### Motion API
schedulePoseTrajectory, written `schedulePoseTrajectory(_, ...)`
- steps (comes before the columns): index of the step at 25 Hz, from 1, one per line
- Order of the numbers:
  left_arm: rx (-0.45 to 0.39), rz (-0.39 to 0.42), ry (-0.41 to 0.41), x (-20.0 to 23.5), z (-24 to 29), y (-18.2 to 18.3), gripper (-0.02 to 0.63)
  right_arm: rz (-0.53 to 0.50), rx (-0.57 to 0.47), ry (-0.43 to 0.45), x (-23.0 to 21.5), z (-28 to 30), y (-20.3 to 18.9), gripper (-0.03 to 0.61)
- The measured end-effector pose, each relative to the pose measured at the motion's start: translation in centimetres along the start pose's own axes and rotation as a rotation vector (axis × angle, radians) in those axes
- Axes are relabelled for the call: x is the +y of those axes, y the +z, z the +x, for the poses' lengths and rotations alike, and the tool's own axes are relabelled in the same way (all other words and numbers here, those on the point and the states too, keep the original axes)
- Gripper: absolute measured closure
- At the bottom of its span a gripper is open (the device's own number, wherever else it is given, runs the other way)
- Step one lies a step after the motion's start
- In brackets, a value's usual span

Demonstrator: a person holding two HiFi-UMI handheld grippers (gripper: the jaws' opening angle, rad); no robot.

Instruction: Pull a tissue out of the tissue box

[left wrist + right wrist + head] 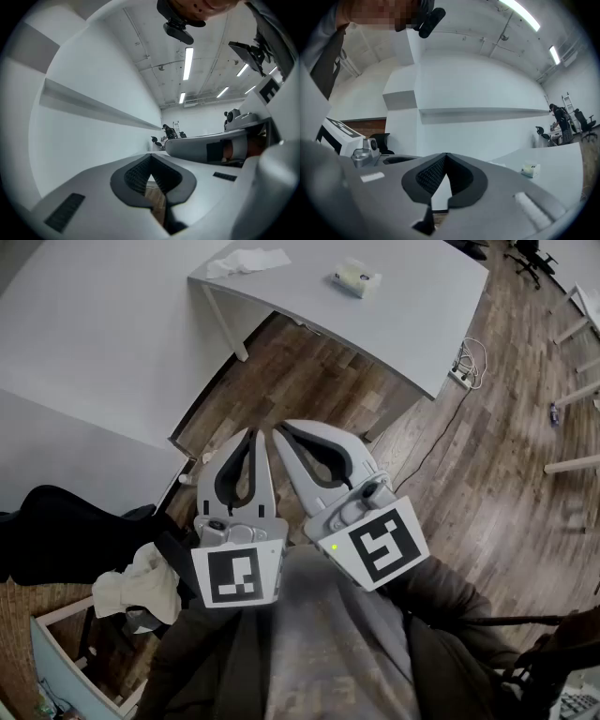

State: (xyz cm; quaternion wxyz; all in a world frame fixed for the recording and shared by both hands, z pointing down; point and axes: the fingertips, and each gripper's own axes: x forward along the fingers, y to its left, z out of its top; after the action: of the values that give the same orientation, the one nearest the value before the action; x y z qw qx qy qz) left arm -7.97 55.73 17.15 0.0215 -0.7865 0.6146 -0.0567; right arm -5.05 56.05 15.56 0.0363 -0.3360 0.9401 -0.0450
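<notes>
The tissue box (pixel 355 278), small and pale with a tissue standing out of its top, sits on the white table (pixel 412 306) far ahead of me. A loose white tissue (pixel 246 262) lies near that table's left end. Both grippers are held close to my body, side by side and well short of the table. My left gripper (pixel 253 433) is shut with nothing between its jaws, and my right gripper (pixel 279 433) is shut and empty too. The right gripper view shows the tissue box (pixel 530 169) small at the right, beyond my right gripper (pixel 446 155). In the left gripper view my left gripper (pixel 151 157) has its tips together.
Wooden floor (pixel 309 381) lies between me and the table. A power strip with cables (pixel 464 371) lies on the floor by the table's right corner. A black bag (pixel 56 521) and a bundle of white cloth (pixel 141 587) sit at my left. White furniture legs (pixel 572 395) stand at the right.
</notes>
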Motion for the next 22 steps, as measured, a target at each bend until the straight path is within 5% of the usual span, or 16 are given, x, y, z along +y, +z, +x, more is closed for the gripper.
schedulePoseTrajectory(11, 0.046, -0.025, 0.028, -1.8, 2.1, -1.5, 0.615, 0.046, -0.015, 0.021, -3.2, -0.5, -0.6, 0.577)
schedulePoseTrajectory(18, 0.092, -0.056, 0.019, 1.3, 8.7, -3.9, 0.614, 0.067, -0.037, -0.101, -9.9, 3.4, -1.6, 0.577)
schedulePoseTrajectory(22, 0.064, -0.049, -0.052, 3.9, 15.9, -4.1, 0.615, 0.022, -0.032, -0.214, -15.9, 7.3, -1.8, 0.577)
